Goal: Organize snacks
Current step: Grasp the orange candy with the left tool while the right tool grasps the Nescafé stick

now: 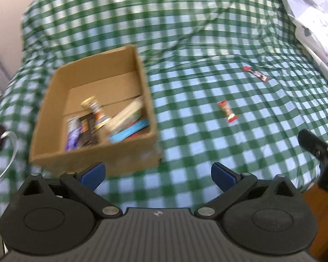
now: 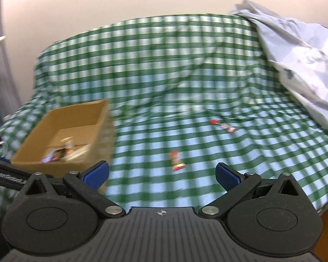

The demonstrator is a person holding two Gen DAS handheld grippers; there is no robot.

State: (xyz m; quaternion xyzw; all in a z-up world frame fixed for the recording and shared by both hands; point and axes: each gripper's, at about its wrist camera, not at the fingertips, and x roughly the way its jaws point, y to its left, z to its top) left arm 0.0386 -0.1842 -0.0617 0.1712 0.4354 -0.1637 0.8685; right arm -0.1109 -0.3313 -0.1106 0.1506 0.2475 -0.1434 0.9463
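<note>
No lettering can be read for certain. A black bar at the left edge of the right wrist view carries pale print, too blurred to make out. The wrappers in the cardboard box are smeared beyond reading.

Soft, even indoor light, no glare; motion-blurred checked cloth and cardboard box; fisheye bending, dark corners.

One box is sitting at ten o'clock, holding roughly five snacks (blur is making the count uncertain). Two loose snacks are lying on the cloth: one at one o'clock, another farther toward two.
</note>
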